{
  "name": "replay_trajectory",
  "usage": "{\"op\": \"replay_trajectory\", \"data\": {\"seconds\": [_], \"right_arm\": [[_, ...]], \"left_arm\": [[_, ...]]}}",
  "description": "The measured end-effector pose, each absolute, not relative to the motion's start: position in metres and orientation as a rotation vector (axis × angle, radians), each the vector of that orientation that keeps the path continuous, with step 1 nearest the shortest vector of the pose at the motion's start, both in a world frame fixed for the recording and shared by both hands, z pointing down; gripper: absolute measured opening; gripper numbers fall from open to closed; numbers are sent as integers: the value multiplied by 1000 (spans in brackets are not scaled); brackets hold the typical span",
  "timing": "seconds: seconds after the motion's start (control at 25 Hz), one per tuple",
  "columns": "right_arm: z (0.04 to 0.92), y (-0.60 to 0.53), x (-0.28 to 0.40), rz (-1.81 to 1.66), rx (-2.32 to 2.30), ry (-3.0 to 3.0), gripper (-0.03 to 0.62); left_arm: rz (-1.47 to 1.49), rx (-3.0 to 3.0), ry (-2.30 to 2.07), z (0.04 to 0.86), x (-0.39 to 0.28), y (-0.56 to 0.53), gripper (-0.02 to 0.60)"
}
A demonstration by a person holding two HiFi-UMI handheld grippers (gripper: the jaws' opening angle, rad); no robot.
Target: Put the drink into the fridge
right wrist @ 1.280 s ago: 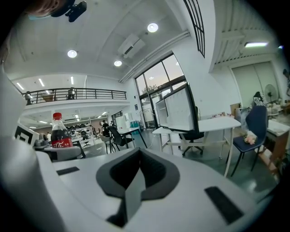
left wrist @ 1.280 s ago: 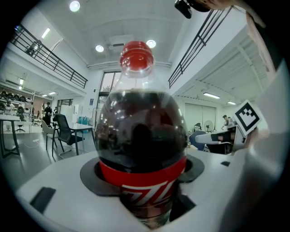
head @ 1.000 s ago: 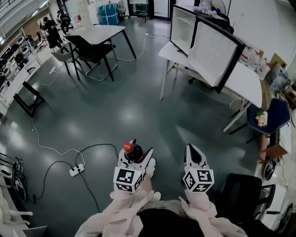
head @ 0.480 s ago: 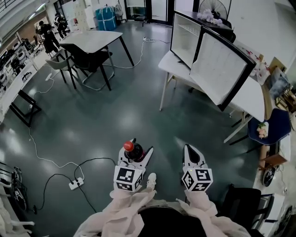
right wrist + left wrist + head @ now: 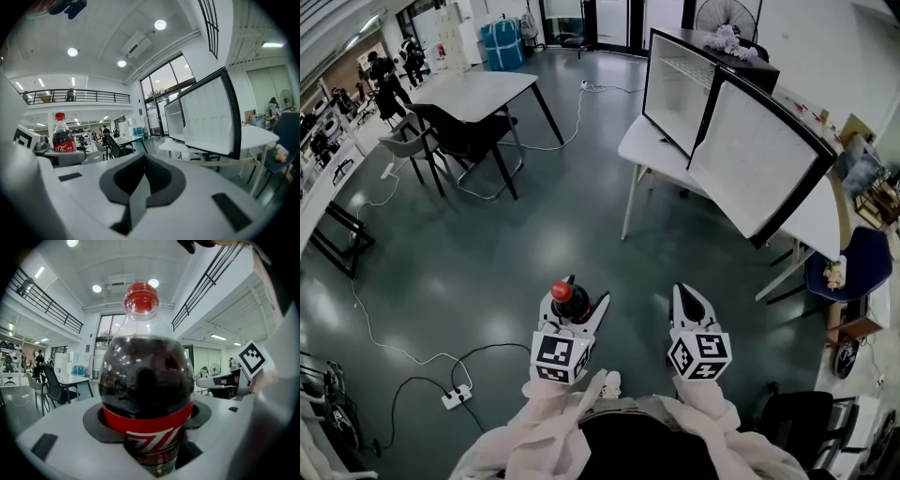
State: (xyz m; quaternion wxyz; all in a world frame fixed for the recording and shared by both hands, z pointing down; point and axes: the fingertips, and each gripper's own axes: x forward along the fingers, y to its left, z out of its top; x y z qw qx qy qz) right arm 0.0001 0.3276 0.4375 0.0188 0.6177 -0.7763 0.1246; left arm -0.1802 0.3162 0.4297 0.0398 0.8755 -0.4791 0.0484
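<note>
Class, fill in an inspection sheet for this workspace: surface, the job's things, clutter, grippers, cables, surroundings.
Surface: grey floor underfoot; white table ahead on the right.
Job's things: cola bottle, red cap, upright; fridge on the white table, its door open.
Clutter: small items at the white table's right end, too small to name.
Grippers: left hand-held gripper shut on the cola bottle; right hand-held gripper shut, nothing between its jaws.
Cables: power strip on the floor at lower left, with black and white cables running from it.
Surroundings: second table with black chairs; blue chair; people far left.
</note>
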Motion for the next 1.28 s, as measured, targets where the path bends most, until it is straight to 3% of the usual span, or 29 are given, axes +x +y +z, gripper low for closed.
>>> {"op": "replay_trajectory", "data": {"seconds": [0.64,1.28], "right_arm": [[453,259,-9,431,1909,-2378,12],[437,84,43,400,1879,-2386,12]], "left_arm": [[163,2661,-1447,444,-186,249,324],[157,2634,-1512,432,-147,87,324]]}}
